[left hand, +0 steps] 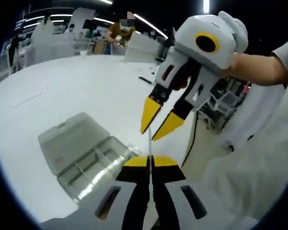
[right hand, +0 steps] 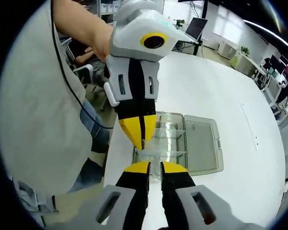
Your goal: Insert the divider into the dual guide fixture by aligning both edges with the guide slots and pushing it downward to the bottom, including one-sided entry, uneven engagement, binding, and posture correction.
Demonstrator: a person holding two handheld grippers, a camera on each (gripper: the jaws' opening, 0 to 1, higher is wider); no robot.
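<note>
- The white bench (left hand: pixel 86 81) carries the clear plastic compartment box with its lid open (left hand: pixel 86 153), the guide fixture.
- Left gripper (left hand: pixel 150 162): jaws clamped on the thin clear divider sheet (left hand: pixel 149 143), above the box.
- Right gripper (left hand: pixel 158 120): jaws slightly apart at the sheet's top edge; level it before pushing.

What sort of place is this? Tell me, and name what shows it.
Probably an open-plan office or lab workspace. A large white table holds a clear compartment box; a laptop sits at its far end, and more white desks stand behind under long ceiling strip lights.
</note>
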